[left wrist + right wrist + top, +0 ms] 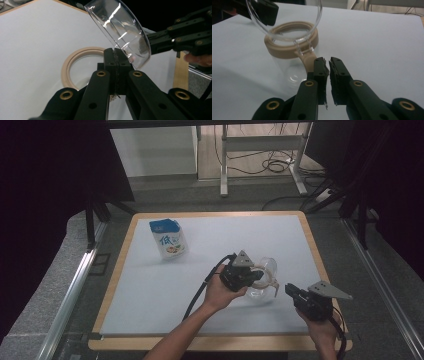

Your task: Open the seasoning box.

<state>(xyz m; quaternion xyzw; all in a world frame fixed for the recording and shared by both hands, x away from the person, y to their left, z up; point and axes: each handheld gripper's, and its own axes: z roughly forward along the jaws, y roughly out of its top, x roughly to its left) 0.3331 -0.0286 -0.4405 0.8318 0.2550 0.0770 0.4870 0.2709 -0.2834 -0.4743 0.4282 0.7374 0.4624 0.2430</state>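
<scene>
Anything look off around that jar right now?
The clear lid is tipped up steeply on its hinge, pinched at its edge by the left gripper, over the beige-rimmed clear jar. Nothing looks spilled or broken.

I work in a lab or test room: a white tabletop with a wooden edge, black curtains at the sides, cables trailing over the bare floor beyond.

White wood-edged table with milk carton, clear jug
</scene>
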